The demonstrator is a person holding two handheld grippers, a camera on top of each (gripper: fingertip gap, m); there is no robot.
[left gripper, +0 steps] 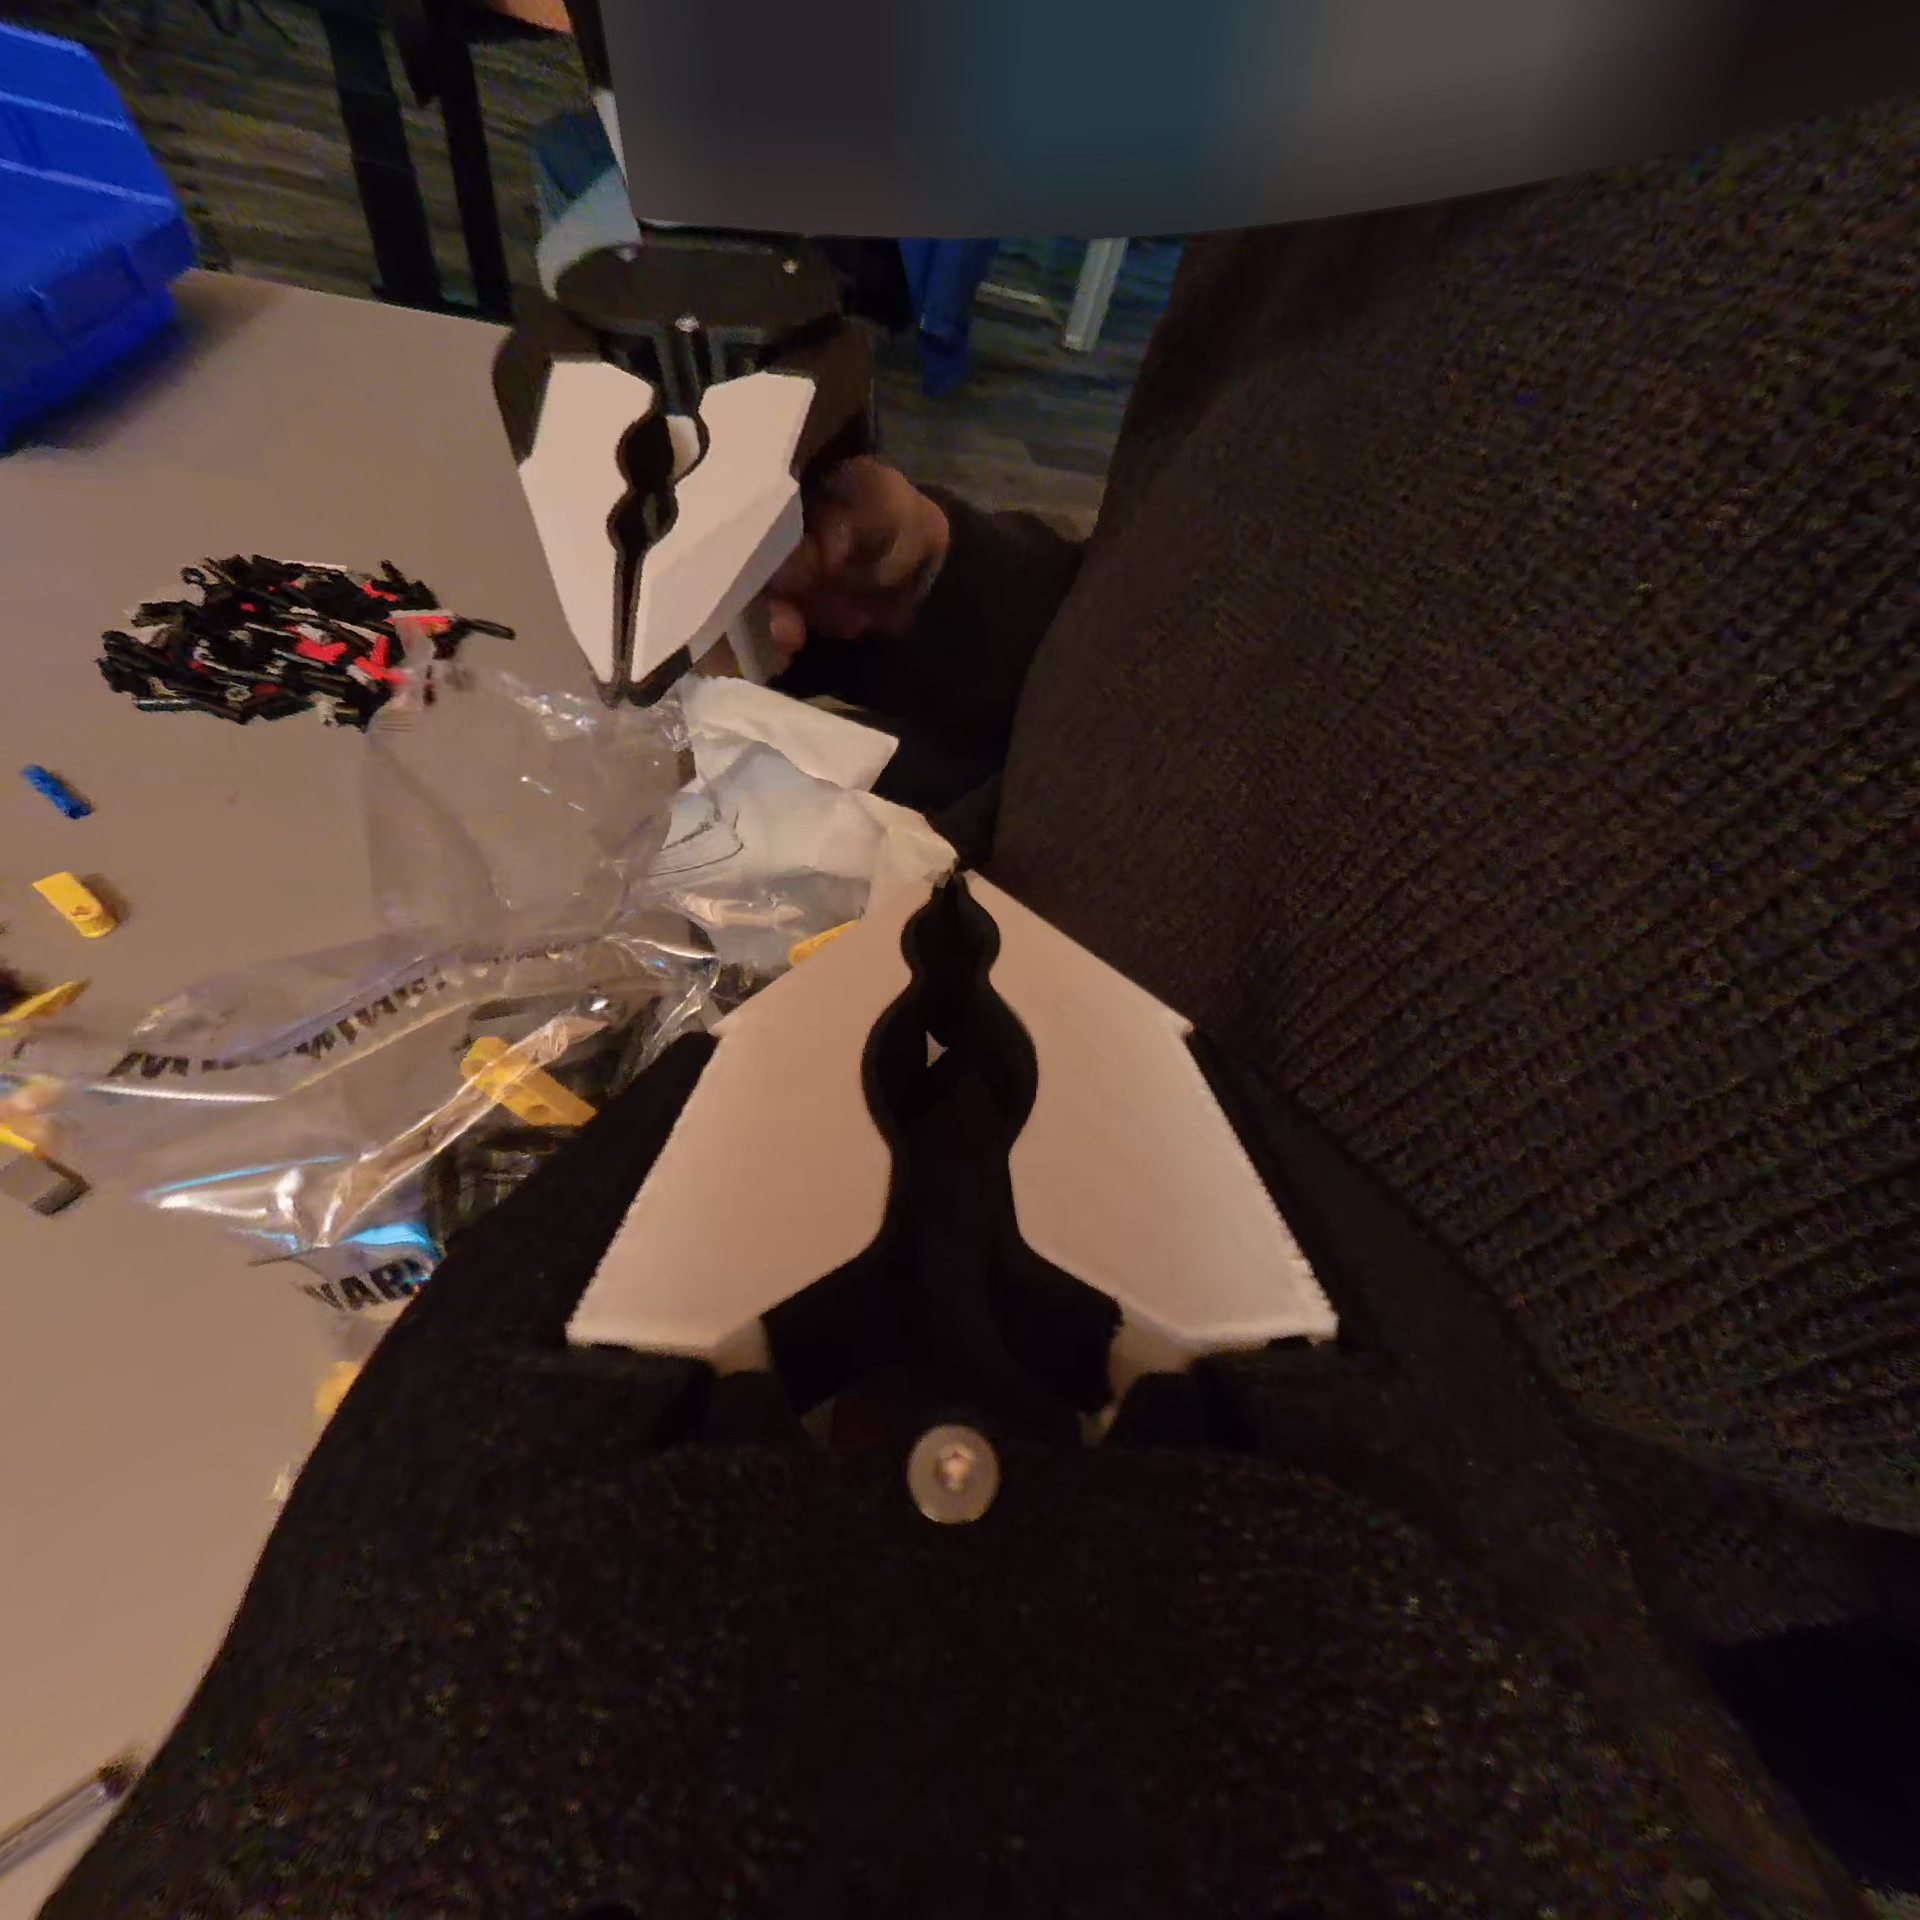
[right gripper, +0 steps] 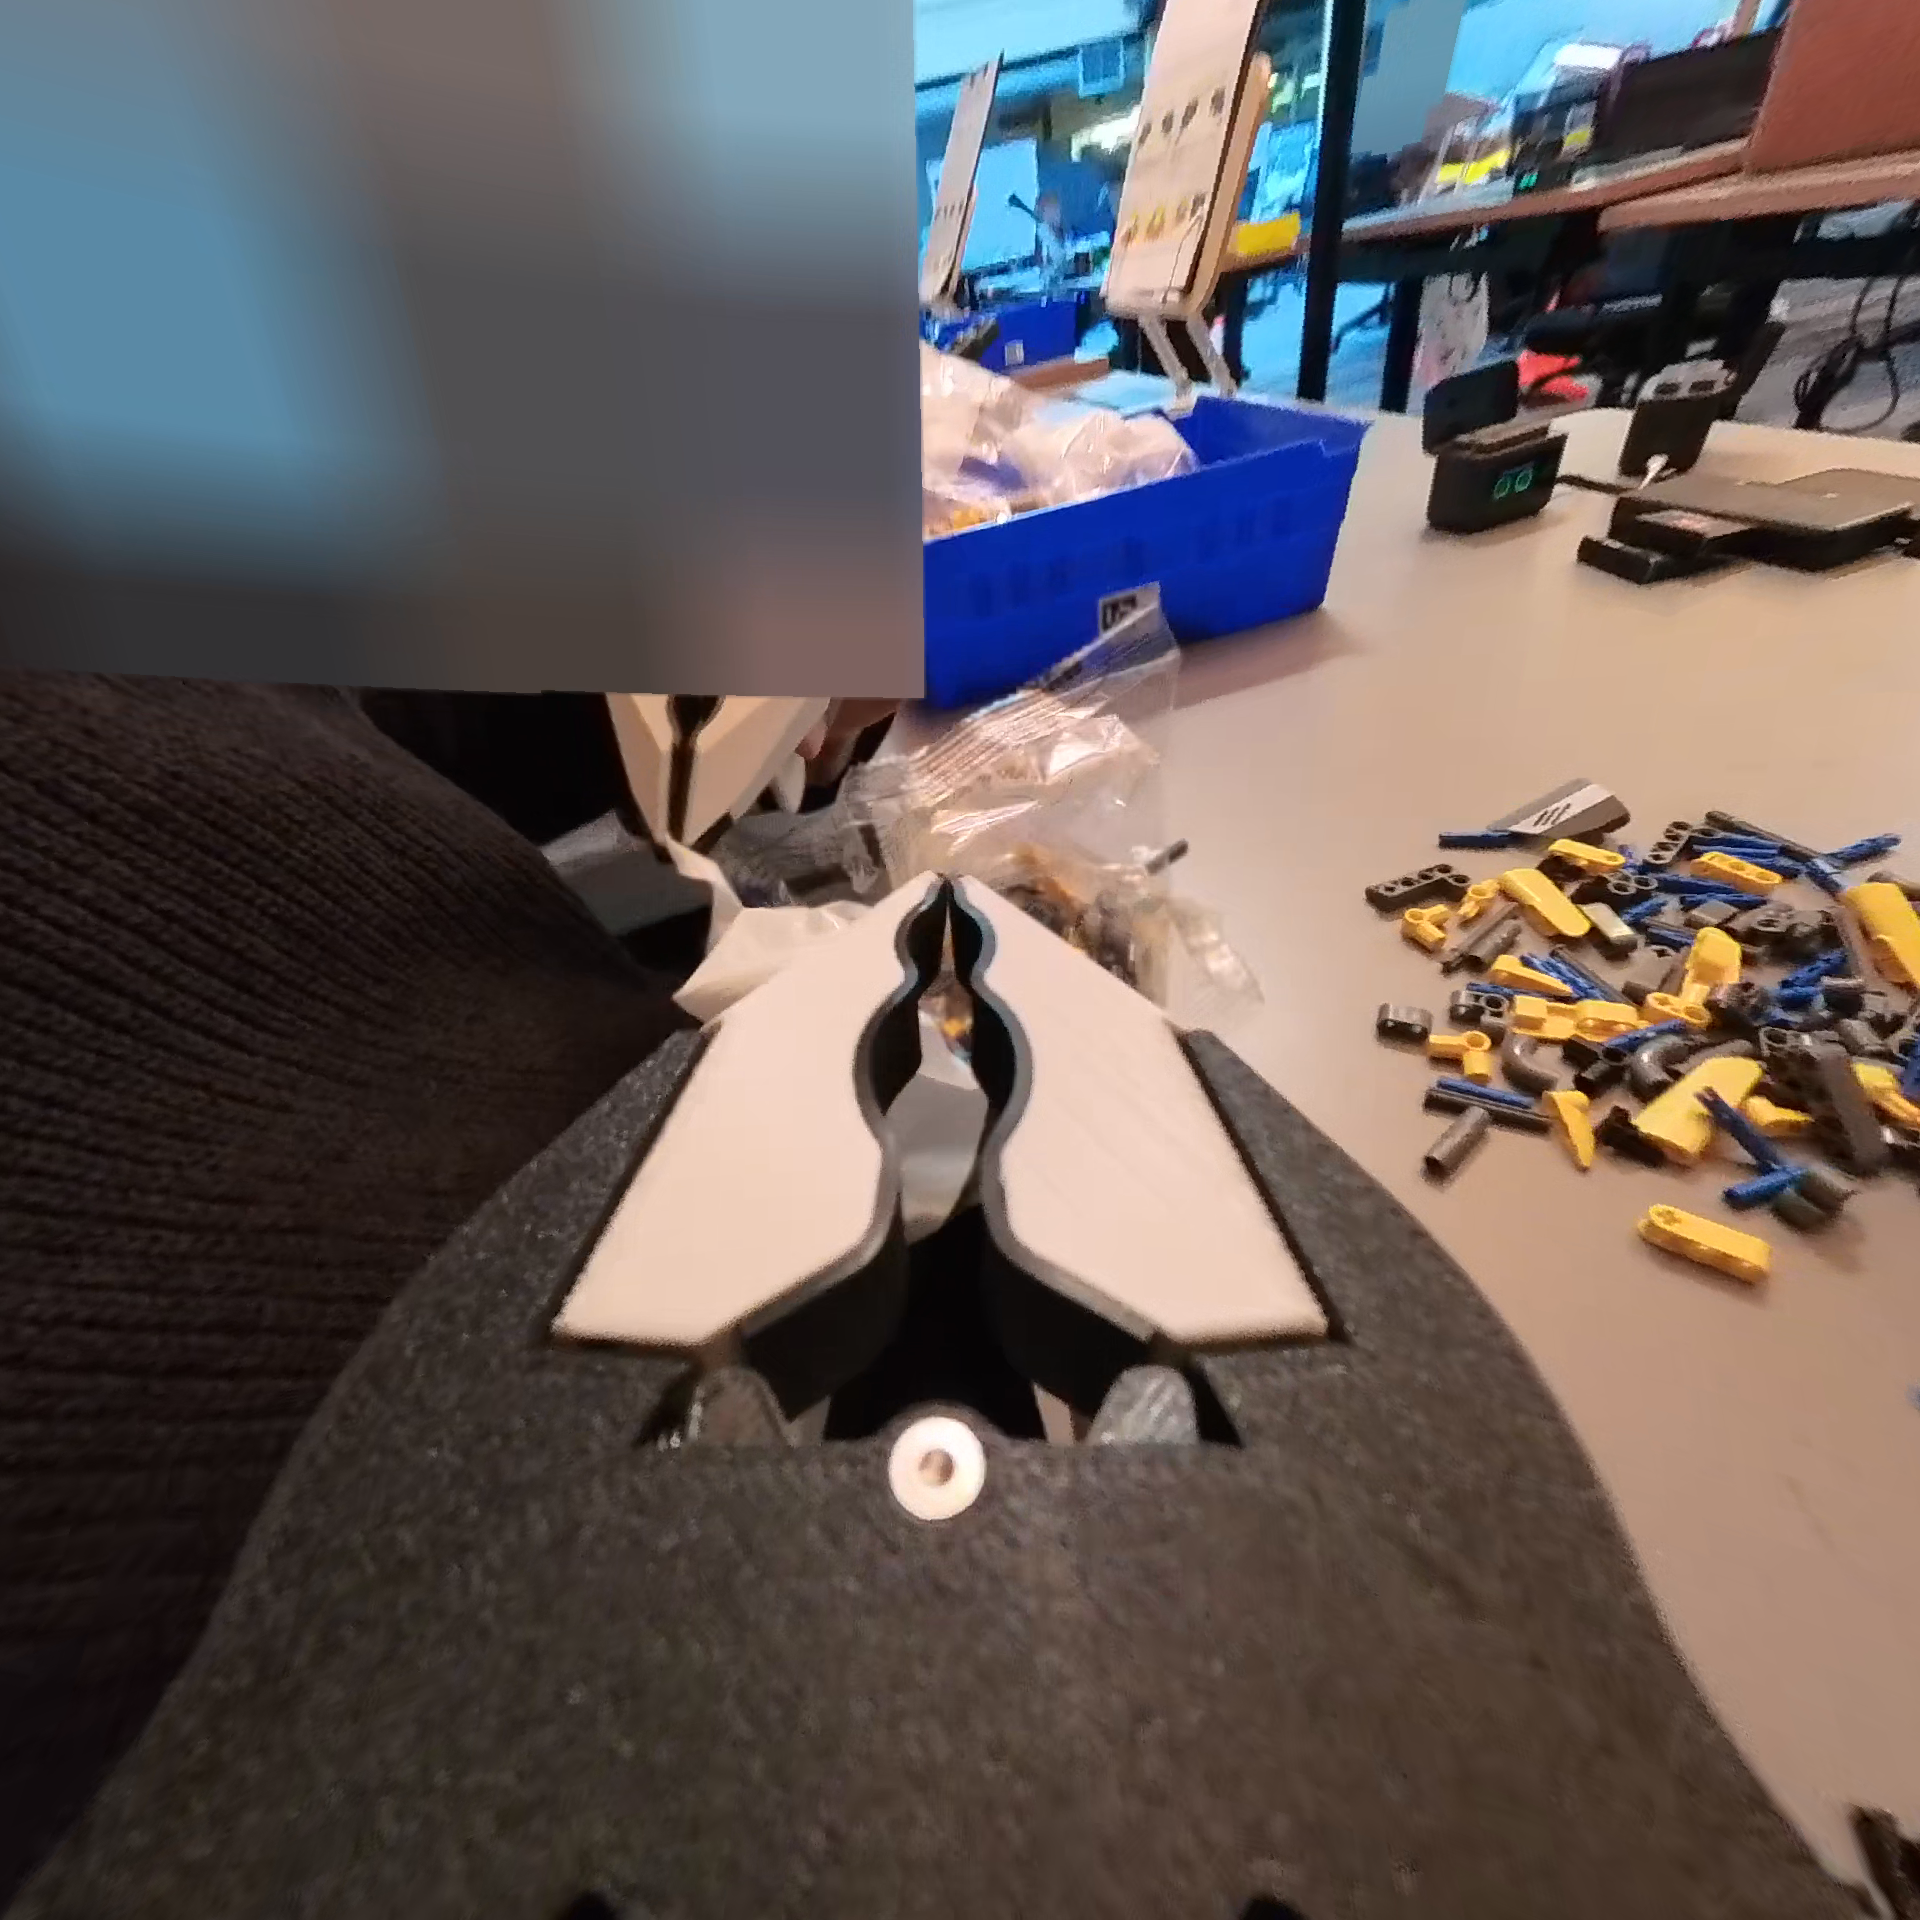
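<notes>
A clear plastic bag with small yellow and dark parts lies on the grey table next to a crumpled white paper piece. My left gripper is shut, and its tips pinch a corner of the white paper. The right wrist view shows the left gripper with the white paper hanging from its tips. My right gripper is shut on the clear bag, and the film shows between its fingers. In the left wrist view the right gripper pinches the bag's upper edge.
A pile of black and red parts and loose yellow pieces lie to the left. A pile of yellow, blue and grey parts lies to the right. A blue bin and black devices stand behind. A dark knitted sleeve is close by. The left gripper's tips are roughly 8 cm from the right gripper's.
</notes>
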